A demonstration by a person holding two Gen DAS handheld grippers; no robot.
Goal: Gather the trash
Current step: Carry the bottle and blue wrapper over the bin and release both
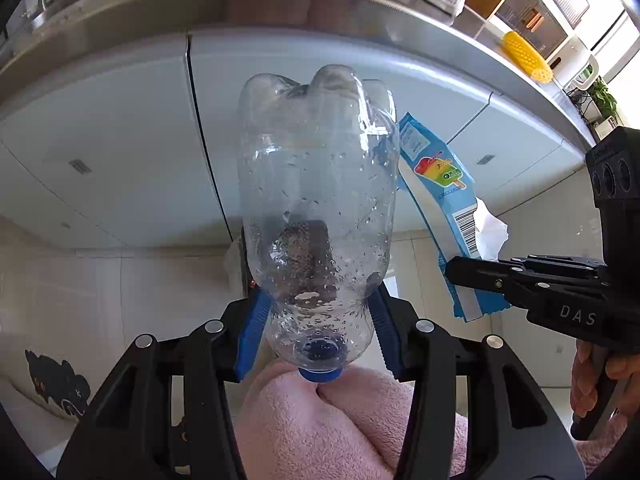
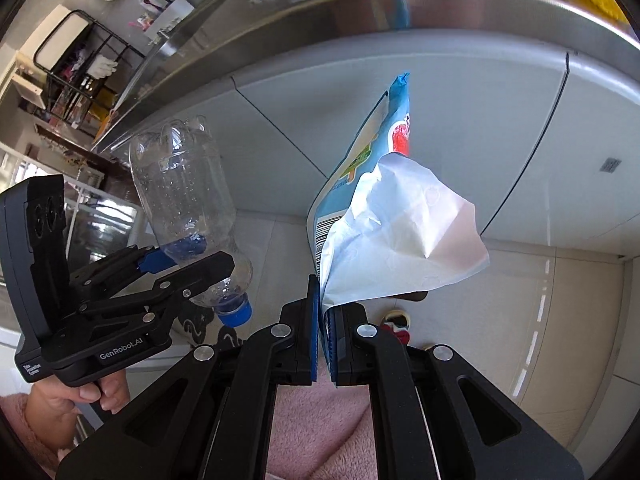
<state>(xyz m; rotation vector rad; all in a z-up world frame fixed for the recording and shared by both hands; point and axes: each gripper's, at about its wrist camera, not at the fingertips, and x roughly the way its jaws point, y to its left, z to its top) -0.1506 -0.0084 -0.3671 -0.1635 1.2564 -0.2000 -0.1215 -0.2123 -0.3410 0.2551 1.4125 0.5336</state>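
Observation:
My left gripper [image 1: 318,316] is shut on a clear plastic bottle [image 1: 316,200] with a blue cap [image 1: 320,374], held base-up with the cap toward me. It also shows in the right wrist view, where the left gripper [image 2: 188,260] clamps the bottle [image 2: 184,196] near its neck. My right gripper [image 2: 325,320] is shut on a blue ice-pop wrapper [image 2: 372,148] together with a white tissue [image 2: 404,236]. In the left wrist view the right gripper [image 1: 456,272] holds the wrapper [image 1: 440,184] and tissue [image 1: 490,232] to the right of the bottle.
Pale grey cabinet doors [image 1: 120,140] stand under a steel counter edge [image 1: 280,12] cluttered on top. A tiled floor [image 2: 560,320] lies below. A yellow object [image 1: 526,56] sits on the counter at right. A black wire rack [image 2: 80,68] stands far left.

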